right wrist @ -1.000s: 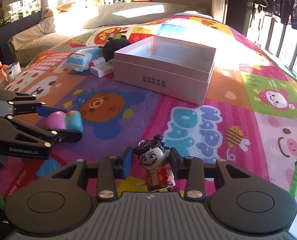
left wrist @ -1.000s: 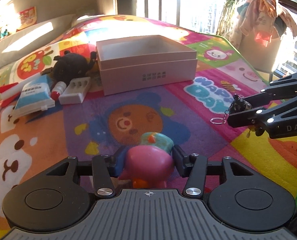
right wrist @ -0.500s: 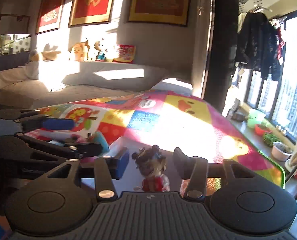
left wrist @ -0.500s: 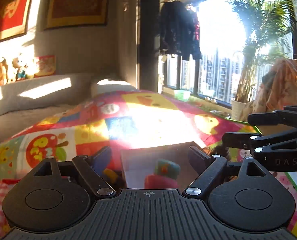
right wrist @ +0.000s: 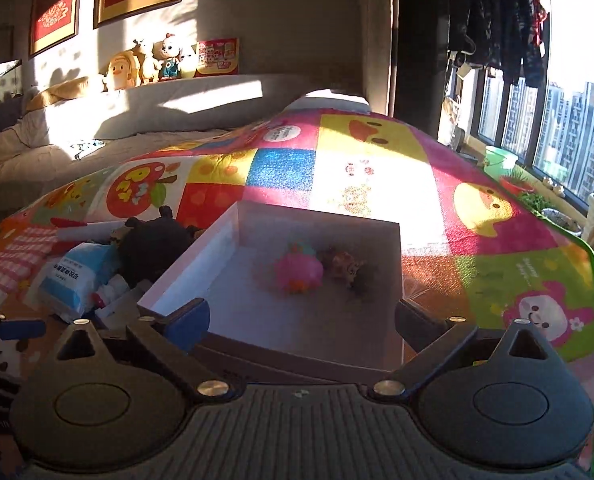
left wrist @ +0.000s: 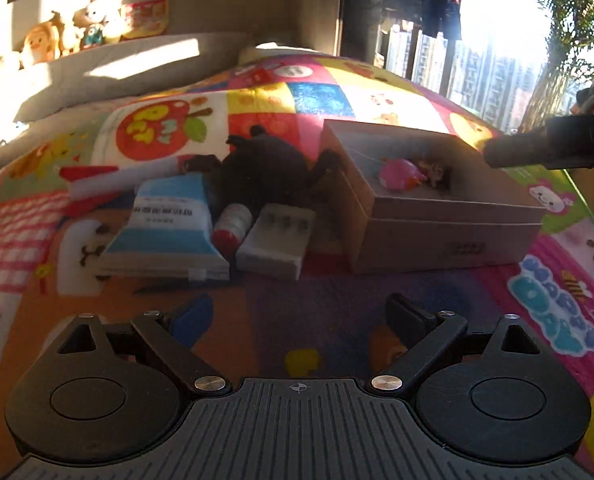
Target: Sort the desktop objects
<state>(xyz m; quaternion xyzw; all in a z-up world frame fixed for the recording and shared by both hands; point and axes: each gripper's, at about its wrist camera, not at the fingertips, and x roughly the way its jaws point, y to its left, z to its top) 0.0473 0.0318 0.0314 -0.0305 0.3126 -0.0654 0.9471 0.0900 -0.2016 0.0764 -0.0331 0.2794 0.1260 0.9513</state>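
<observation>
The pink toy [right wrist: 298,273] lies inside the open box [right wrist: 225,240], on its pale floor, with the small figurine [right wrist: 347,266] lying on its side just beside it, the two touching or nearly so. From the left wrist view the same pair shows in the box [left wrist: 449,216], the pink toy [left wrist: 401,174] nearer the box's left wall and the figurine [left wrist: 437,172] to its right.

The box sits on a colourful cartoon play mat [left wrist: 553,312]. Left of the box a black plush toy [left wrist: 265,168] rests against its wall. In front of the plush lie a small white tray-like case [left wrist: 275,238], a little white bottle with a red cap [left wrist: 233,226] and a blue-and-white pack [left wrist: 169,224], close together. Behind the pack lies a red-and-white tube [left wrist: 117,182].

The left hand-held gripper [left wrist: 297,322] hovers over the mat in front of the box, its jaws having just been opening and now spread wide with nothing between them. The right hand-held gripper [right wrist: 301,316] hangs over the box's near edge, its jaws likewise just opened wide and empty, clear of both toys. In the left view part of the right one shows as a blurred dark bar at the right edge.
</observation>
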